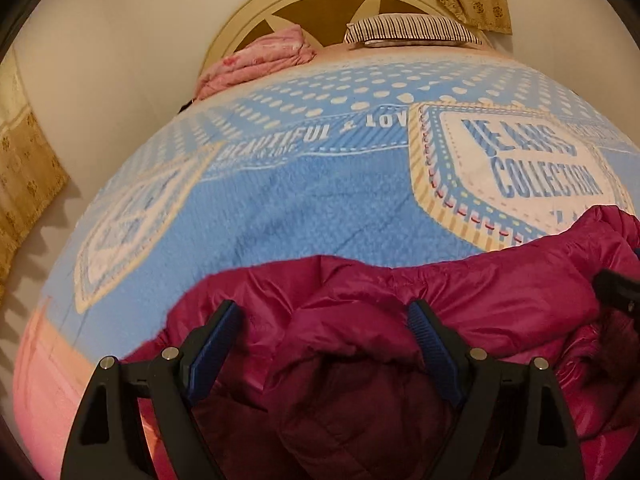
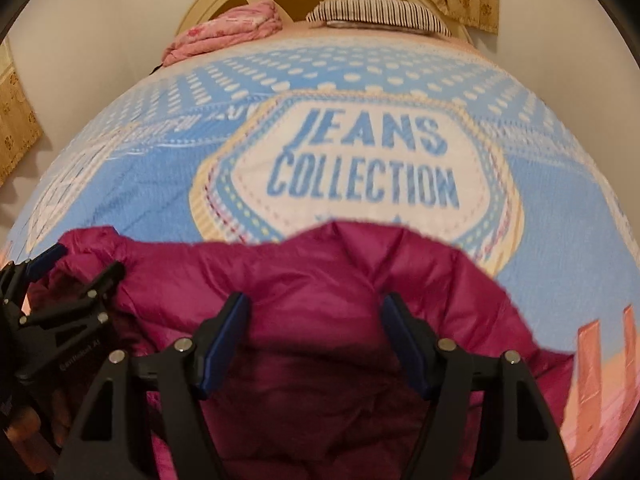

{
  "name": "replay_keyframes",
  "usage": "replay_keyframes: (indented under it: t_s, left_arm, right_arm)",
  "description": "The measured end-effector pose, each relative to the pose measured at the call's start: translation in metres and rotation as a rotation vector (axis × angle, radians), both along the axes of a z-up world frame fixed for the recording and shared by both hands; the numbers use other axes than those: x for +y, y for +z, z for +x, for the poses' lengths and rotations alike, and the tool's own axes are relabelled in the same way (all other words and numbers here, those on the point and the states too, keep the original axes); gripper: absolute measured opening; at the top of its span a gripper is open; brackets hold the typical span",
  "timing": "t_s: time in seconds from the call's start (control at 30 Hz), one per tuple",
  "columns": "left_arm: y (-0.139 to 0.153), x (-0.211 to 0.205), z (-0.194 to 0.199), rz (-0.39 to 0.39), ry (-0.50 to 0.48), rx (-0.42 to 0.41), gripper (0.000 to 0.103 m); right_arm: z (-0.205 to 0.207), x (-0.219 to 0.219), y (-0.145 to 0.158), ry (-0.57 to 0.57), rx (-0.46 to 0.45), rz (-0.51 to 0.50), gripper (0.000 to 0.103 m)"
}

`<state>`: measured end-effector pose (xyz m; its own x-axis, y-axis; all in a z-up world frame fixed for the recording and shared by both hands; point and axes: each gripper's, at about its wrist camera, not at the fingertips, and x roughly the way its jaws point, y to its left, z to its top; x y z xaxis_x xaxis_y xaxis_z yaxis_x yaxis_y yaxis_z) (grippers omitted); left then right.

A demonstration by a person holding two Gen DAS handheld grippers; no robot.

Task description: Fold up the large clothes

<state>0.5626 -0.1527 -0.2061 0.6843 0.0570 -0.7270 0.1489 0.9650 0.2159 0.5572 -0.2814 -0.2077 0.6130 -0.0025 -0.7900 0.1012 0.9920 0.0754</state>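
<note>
A: How do your jaws stand?

B: Your left gripper (image 1: pixel 322 322) is spread wide, gripping nothing; the jacket (image 1: pixel 400 320) bulges between its fingers. Your right gripper (image 2: pixel 316 314) is also well open over the jacket (image 2: pixel 320 280), pads apart from the cloth.

A: And around them?

B: The jacket lies bunched at 6 o'clock on the blanket (image 2: pixel 140 176). At 12 o'clock sit a pillow (image 2: pixel 380 14) and pink bedding (image 2: pixel 228 26).

Magenta jacket (image 2: pixel 320 280), blue dotted blanket (image 2: pixel 160 168)
</note>
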Motion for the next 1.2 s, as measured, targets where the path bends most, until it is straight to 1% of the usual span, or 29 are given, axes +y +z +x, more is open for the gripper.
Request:
replay_keyframes:
  t_s: [0.17,0.4,0.63,0.87,1.2]
  left_arm:
    - [-0.011,0.0,0.003,-0.004,0.006,0.02,0.091]
    - [-0.016,0.002,0.007,-0.026,0.021,0.035,0.095]
    - [-0.018,-0.001,0.006,0.003,0.03,0.021,0.097]
    - [-0.019,-0.003,0.007,0.028,0.037,0.02,0.099]
    - [-0.02,-0.008,0.006,0.071,0.041,0.009,0.1]
  right_arm:
    - [-0.001,-0.007,-0.01,-0.017,0.0,0.029,0.072]
    - [-0.001,-0.001,-0.022,-0.011,-0.013,-0.02,0.074]
    - [0.0,0.0,-0.026,-0.02,-0.026,-0.038,0.075]
    - [0.004,0.005,-0.028,-0.024,-0.009,-0.086,0.076]
    - [0.005,0.008,-0.028,-0.027,-0.002,-0.107,0.076]
